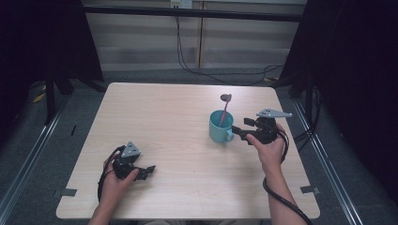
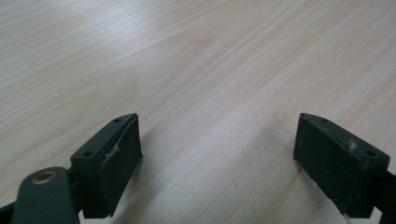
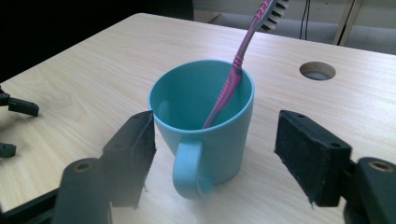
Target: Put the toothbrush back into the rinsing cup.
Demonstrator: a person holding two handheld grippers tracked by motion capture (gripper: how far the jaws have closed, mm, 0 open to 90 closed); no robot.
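Teal mug [image 3: 205, 119] upright on the pale wood table [image 1: 164, 122], right of centre, handle toward the right gripper [image 3: 215, 154]. Pink toothbrush [image 3: 236, 70] leaning inside against the far rim, bristle head cut off at the top edge of the right gripper view, base hidden in the cup. Jaws spread wide either side of the handle, touching nothing. Left gripper [image 2: 217, 158] low over bare wood near the front left, jaws likewise parted, nothing between. Small round hole [image 3: 317, 70] in the tabletop beyond the mug.
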